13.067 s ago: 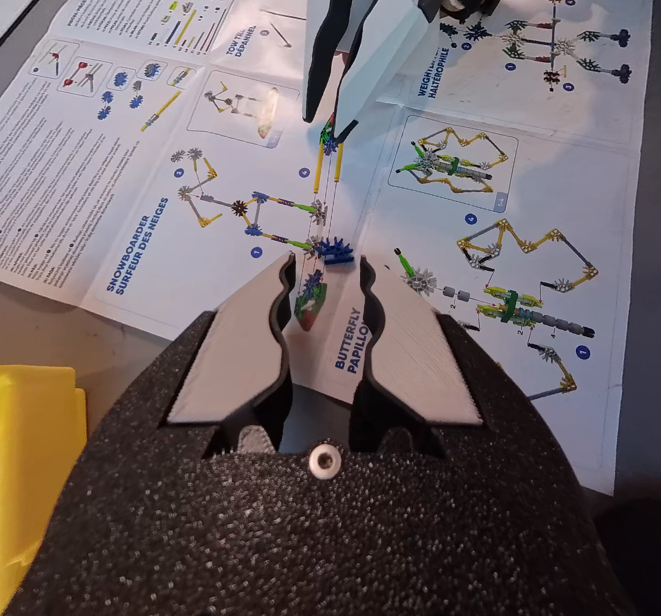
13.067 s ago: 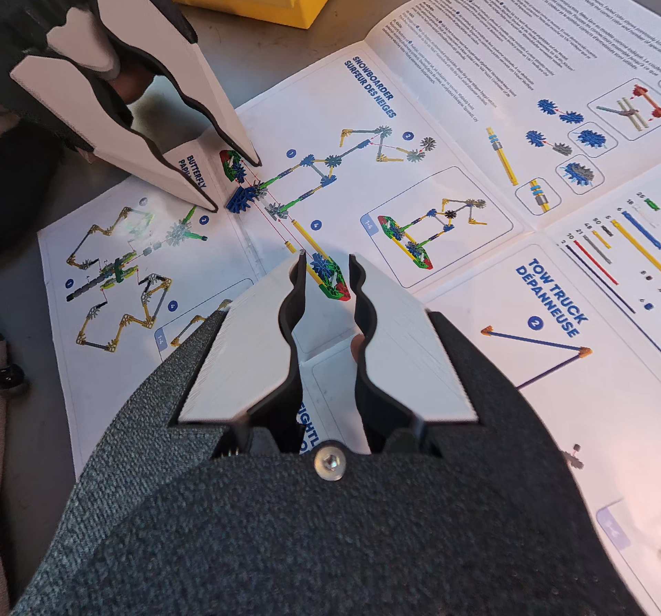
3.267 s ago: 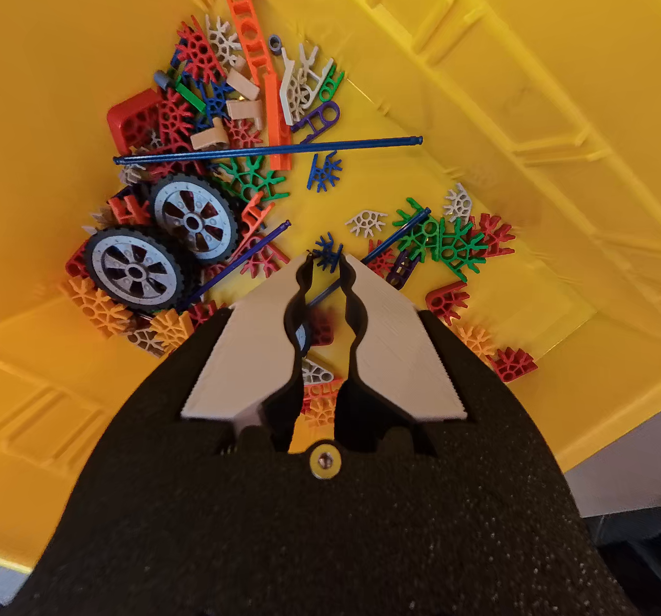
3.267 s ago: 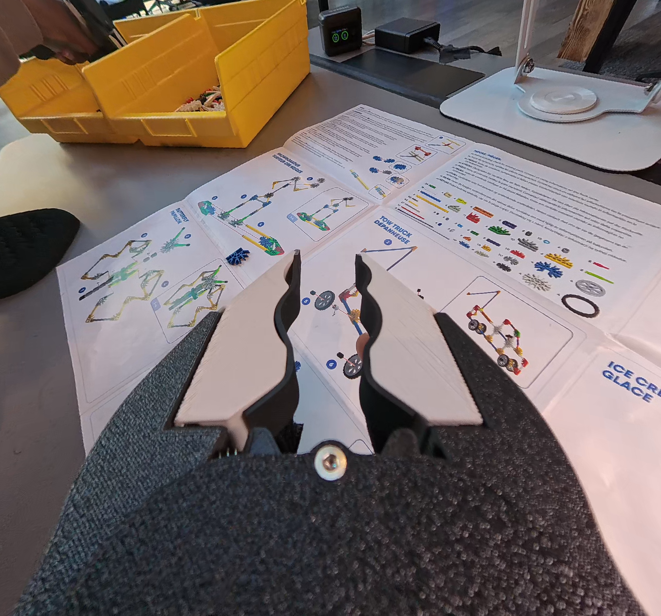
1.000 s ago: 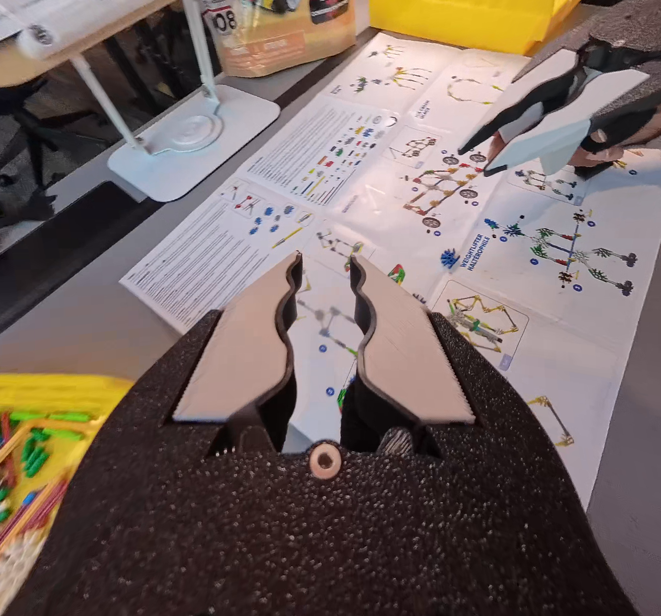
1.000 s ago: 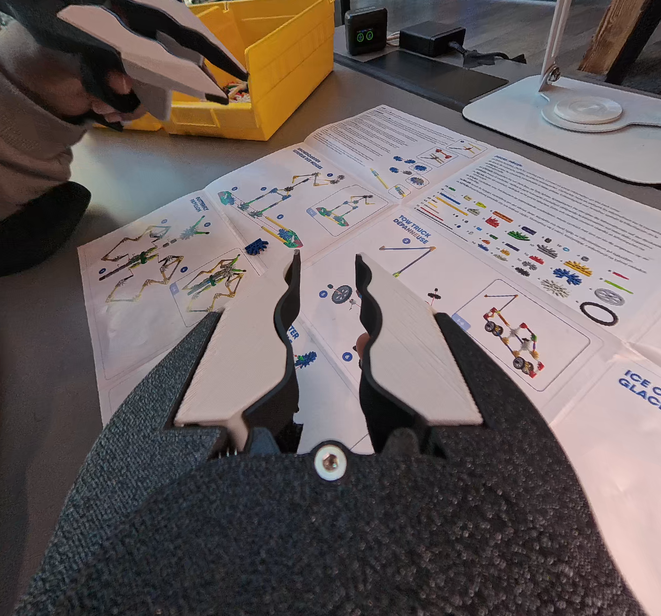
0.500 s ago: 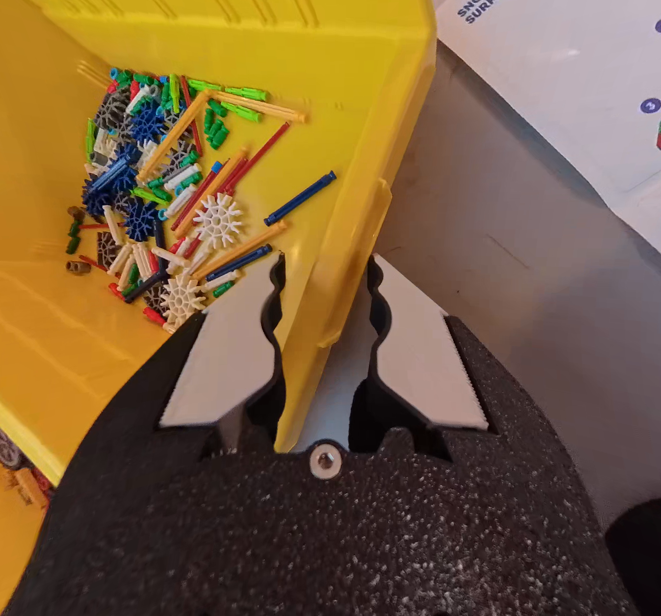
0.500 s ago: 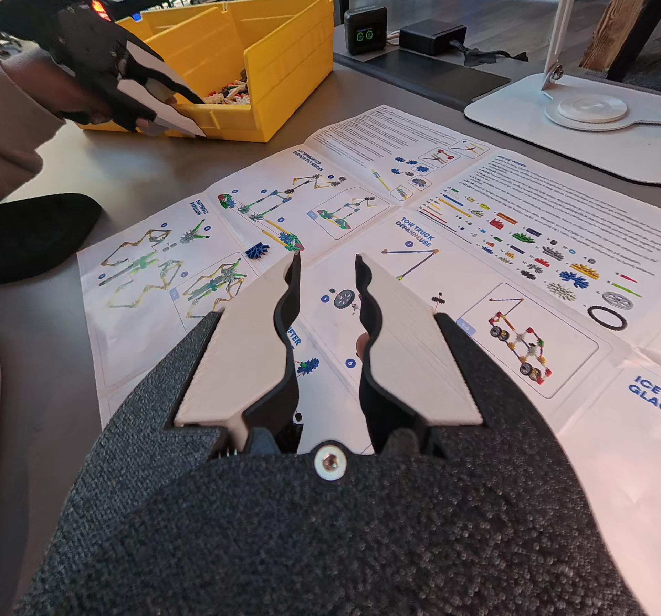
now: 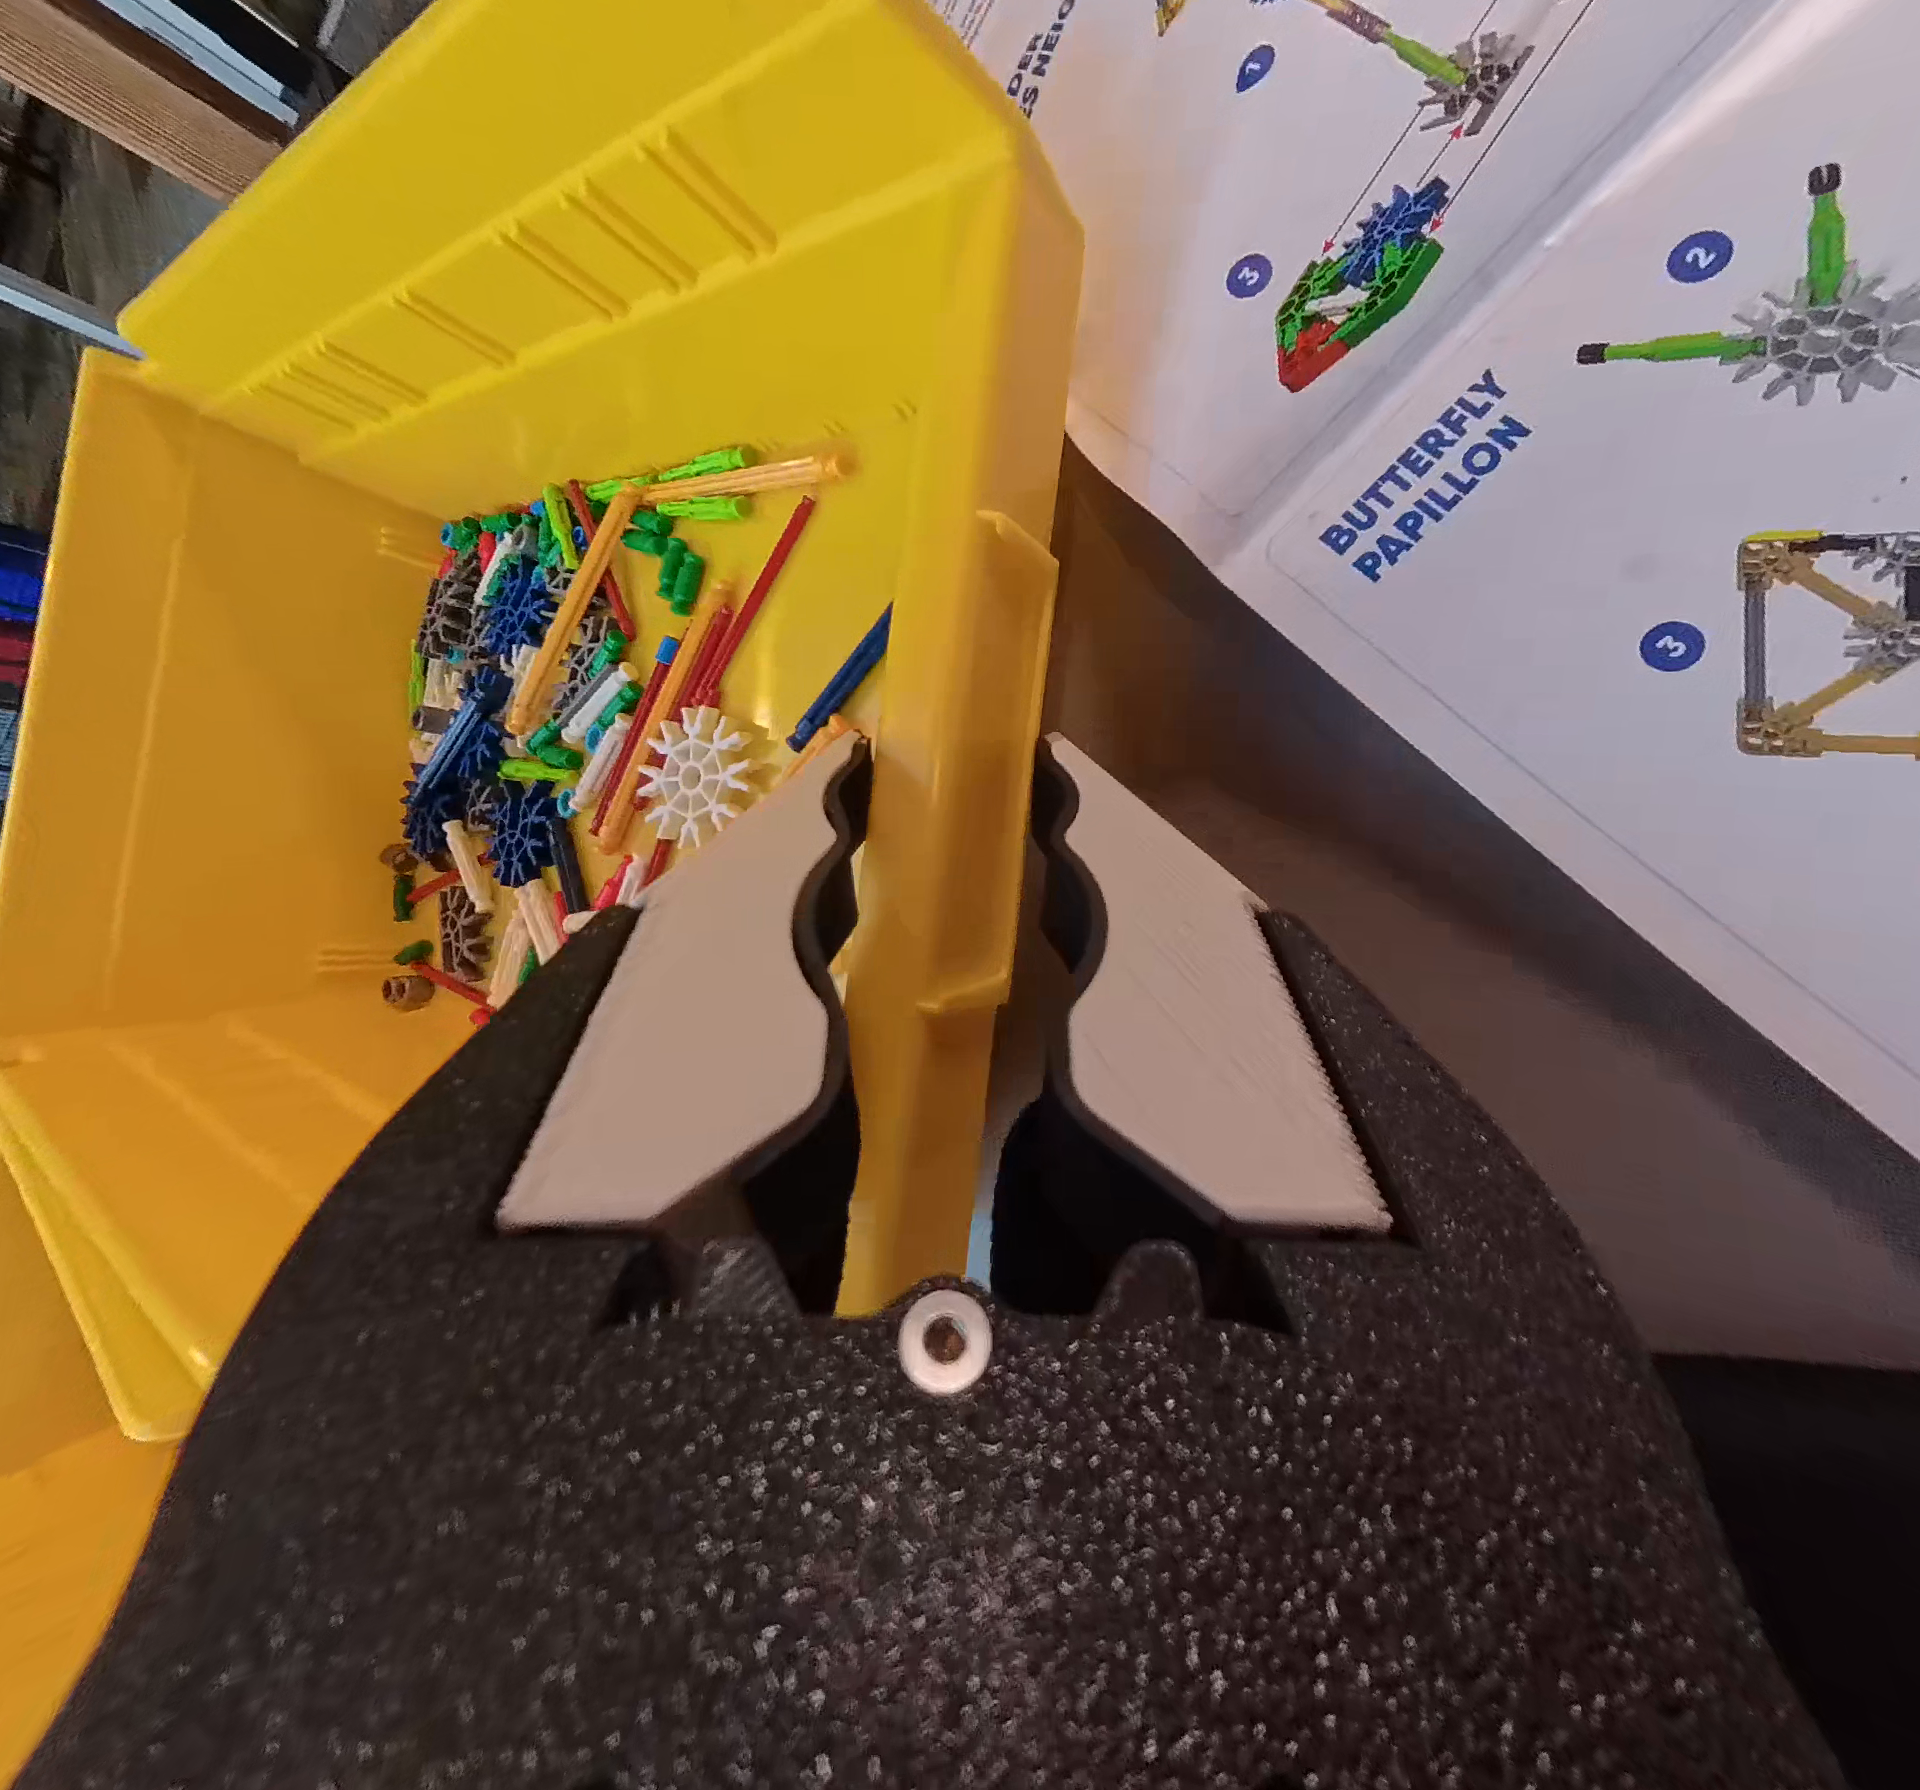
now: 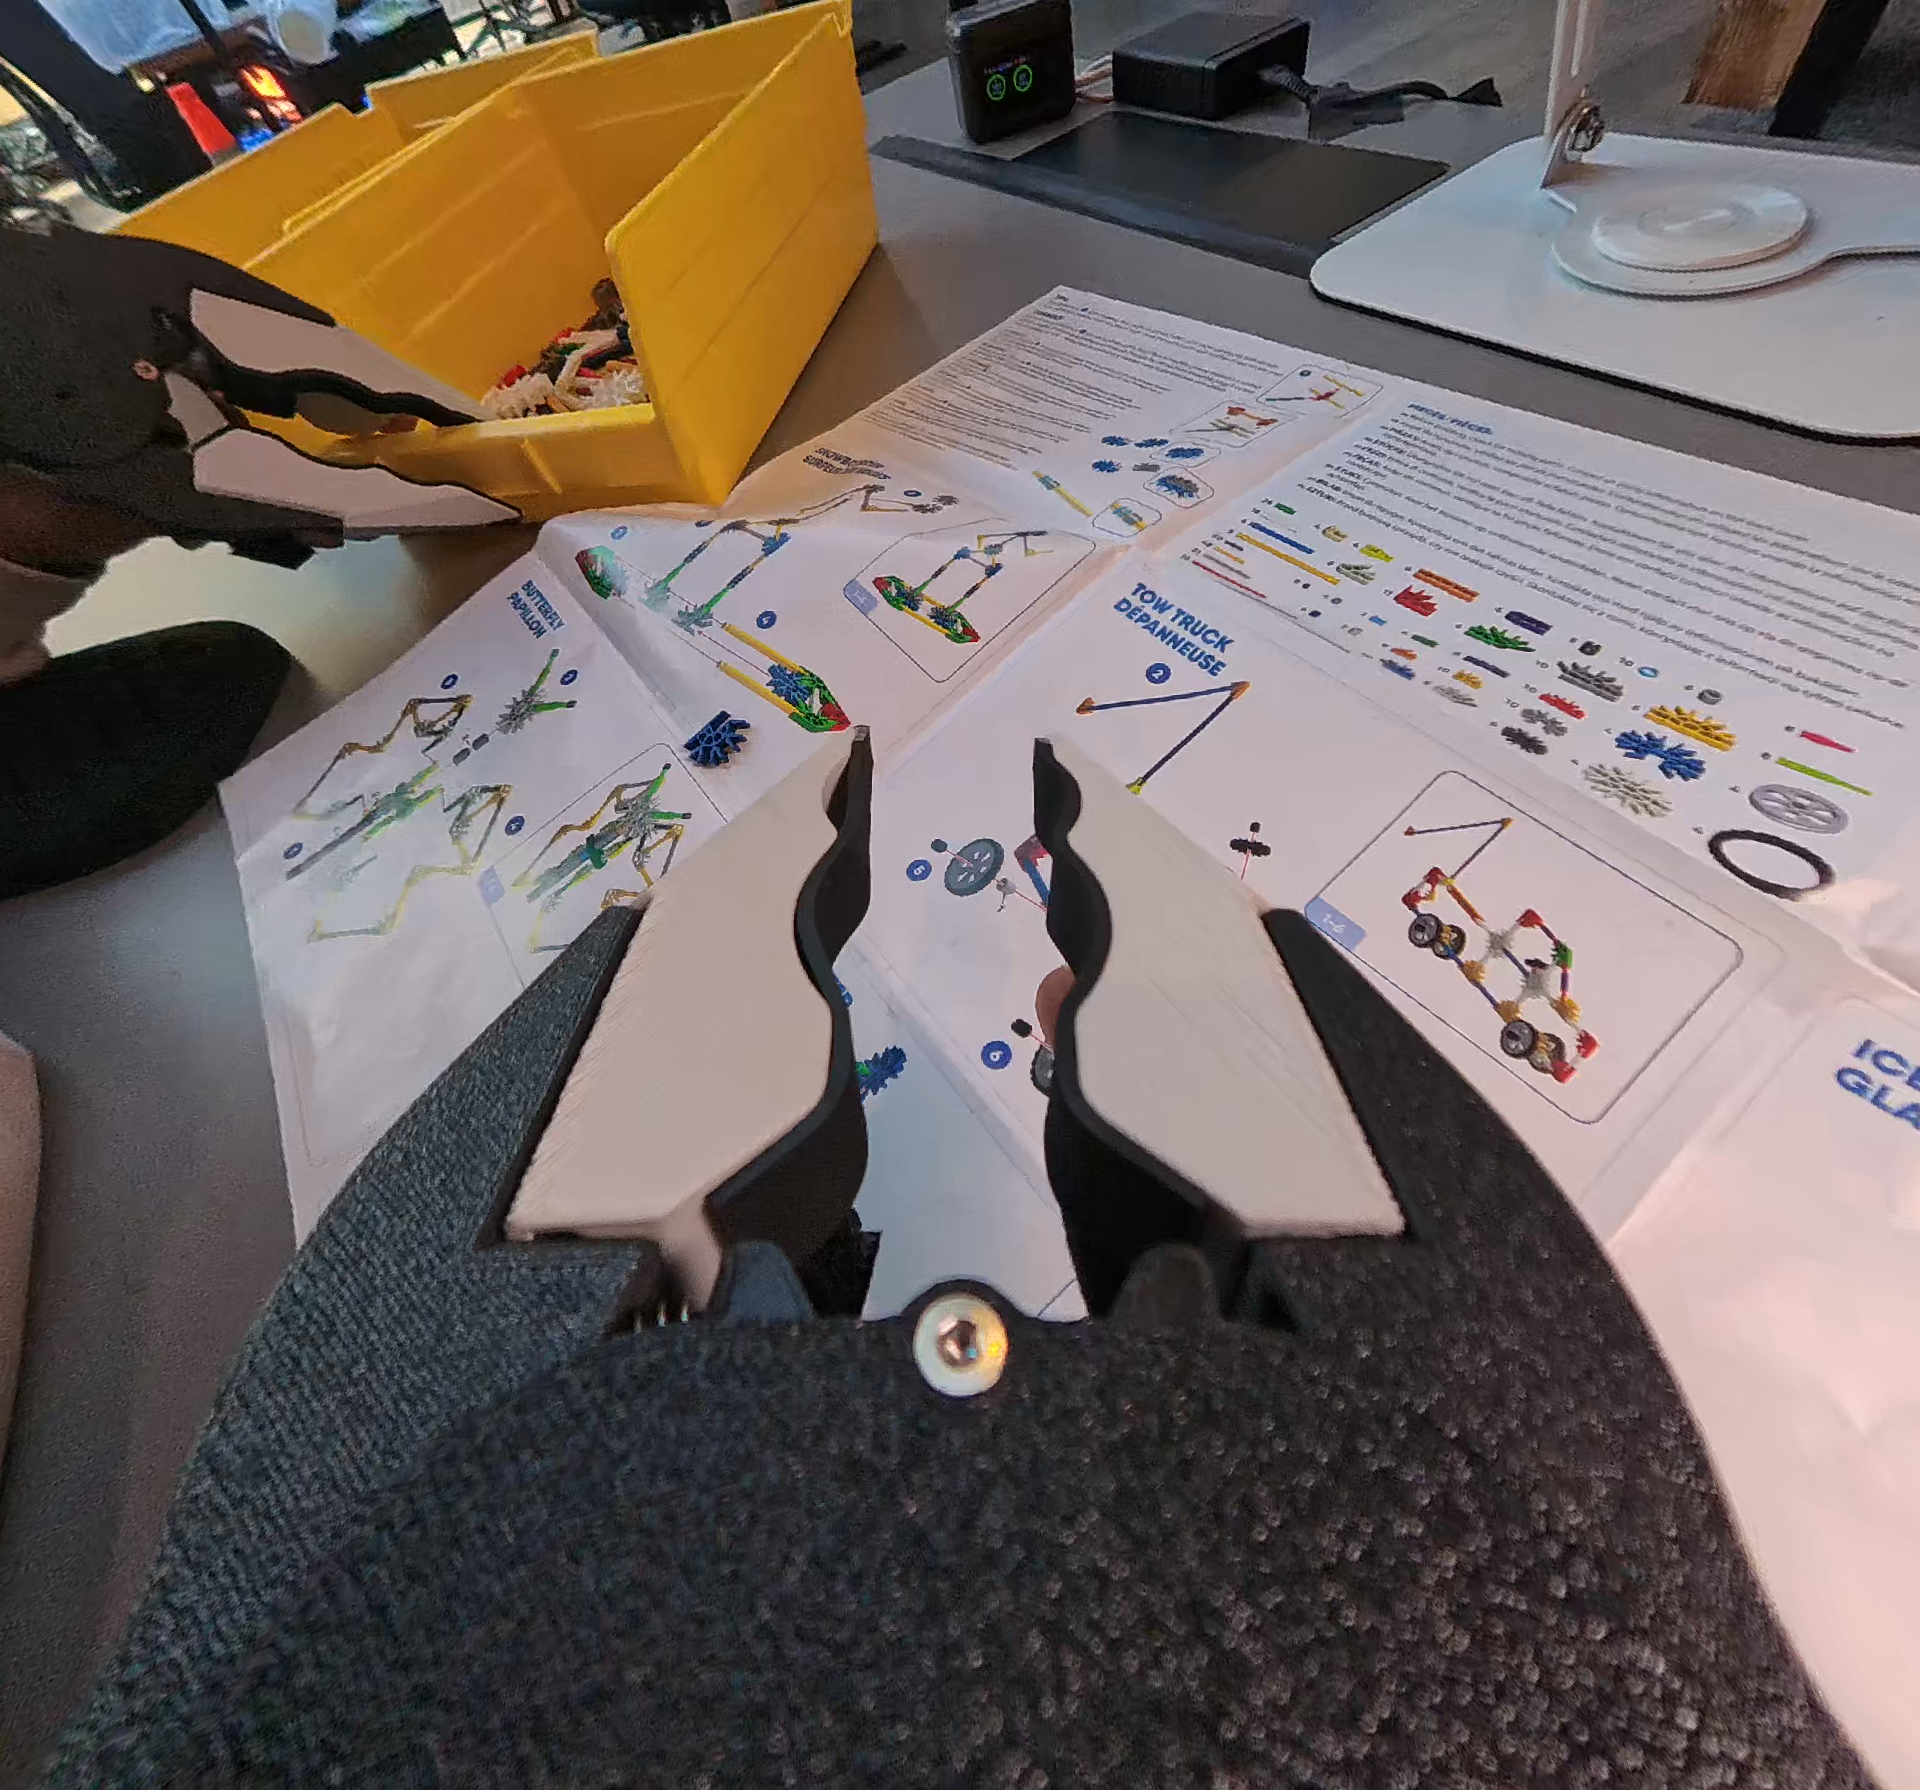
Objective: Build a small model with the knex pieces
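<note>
Looking through the left wrist view, the left gripper point(image 9: 951, 774) has its two fingers on either side of the front wall of a yellow bin point(image 9: 940, 660). One finger is inside the bin and the other is outside. The fingers sit close to the wall, but I cannot tell if they are squeezing it yet. Inside the bin lies a pile of small building pieces point(image 9: 582, 691): thin rods in red, yellow, green and blue, blue round connectors, and a white snowflake-shaped piece point(image 9: 698, 776) just beside the inside finger. To the right of the bin, a big paper instruction sheet point(image 9: 1558, 306) with coloured drawings lies flat on the grey table point(image 9: 1382, 930).

Next comes the right wrist view. The right gripper point(image 10: 948, 748) has its fingers apart and holds nothing. It hangs over the instruction sheet point(image 10: 1195, 701), above a drawing of a little wheeled truck. A small blue connector piece point(image 10: 717, 738) lies on the sheet, near the left finger but not touching it. Far off to the left, the left gripper point(image 10: 499, 462) is at the low front edge of the yellow bin point(image 10: 748, 234). A second yellow bin point(image 10: 312, 171) stands behind the first one. At the back of the table sit a white stand base point(image 10: 1662, 286), a small black device with a lit screen point(image 10: 1008, 67) and a black box point(image 10: 1205, 62).
</note>
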Tool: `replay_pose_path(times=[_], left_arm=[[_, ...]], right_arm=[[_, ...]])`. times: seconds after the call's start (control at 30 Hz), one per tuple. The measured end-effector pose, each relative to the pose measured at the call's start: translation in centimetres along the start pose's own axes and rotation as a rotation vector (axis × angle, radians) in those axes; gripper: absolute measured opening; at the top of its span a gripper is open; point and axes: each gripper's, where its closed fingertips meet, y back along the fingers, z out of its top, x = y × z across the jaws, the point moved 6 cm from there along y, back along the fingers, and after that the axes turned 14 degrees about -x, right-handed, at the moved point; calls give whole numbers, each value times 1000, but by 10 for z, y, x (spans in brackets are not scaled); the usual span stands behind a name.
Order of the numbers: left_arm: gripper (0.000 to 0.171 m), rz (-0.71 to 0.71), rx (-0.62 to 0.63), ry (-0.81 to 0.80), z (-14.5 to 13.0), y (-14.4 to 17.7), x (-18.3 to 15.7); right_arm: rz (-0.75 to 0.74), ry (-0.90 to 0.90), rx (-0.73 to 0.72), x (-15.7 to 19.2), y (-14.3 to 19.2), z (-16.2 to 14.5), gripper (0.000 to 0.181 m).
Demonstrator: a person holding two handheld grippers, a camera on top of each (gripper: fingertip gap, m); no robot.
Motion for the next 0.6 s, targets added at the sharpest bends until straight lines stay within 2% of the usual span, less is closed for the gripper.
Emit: replay_pose_path(times=[0.33,0.6], left_arm=[[31,33,-101,-74,-5,4,-5],[31,6,-113,-117,-11,4,1]], right_arm=[[-21,-33,17,-6,-3,-1,30],[1,-87,39,-9,-5,-4,33]])
